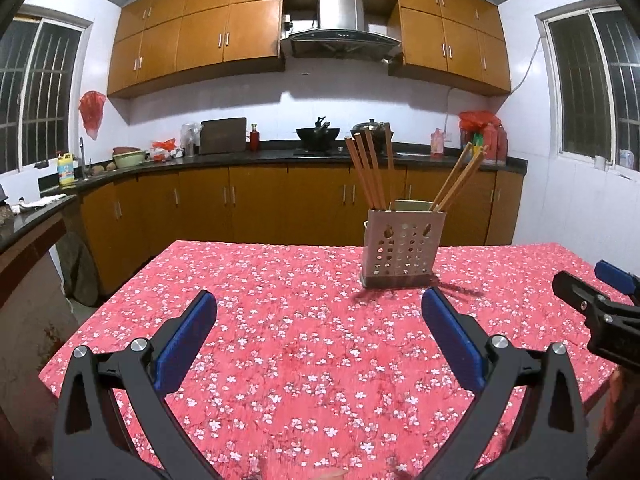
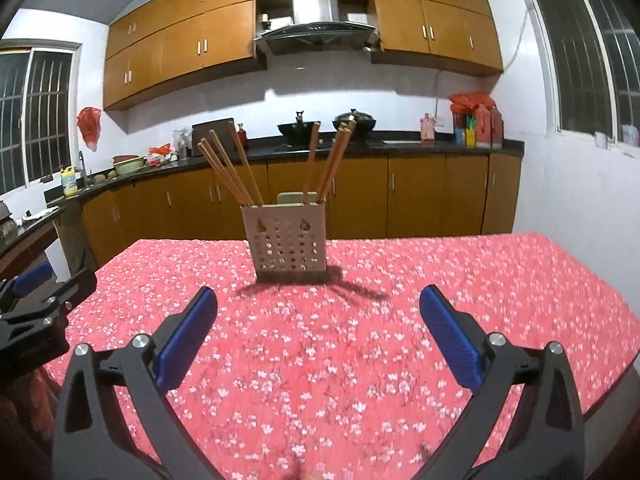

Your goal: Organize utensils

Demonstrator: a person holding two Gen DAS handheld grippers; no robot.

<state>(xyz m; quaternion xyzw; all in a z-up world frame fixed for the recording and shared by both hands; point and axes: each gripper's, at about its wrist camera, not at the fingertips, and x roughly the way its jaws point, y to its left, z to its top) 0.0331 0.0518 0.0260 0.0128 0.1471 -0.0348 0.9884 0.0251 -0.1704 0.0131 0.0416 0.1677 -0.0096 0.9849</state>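
Left wrist view: both tools, left tool [image 1: 318, 300] and right tool [image 2: 318, 300], hang spread and empty over the table [image 1: 280, 340], short of the holder [image 1: 402, 246] of what look like chopsticks [image 1: 370, 168].

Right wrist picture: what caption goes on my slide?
Open right gripper over the red floral tablecloth, facing a perforated metal holder of wooden chopsticks.
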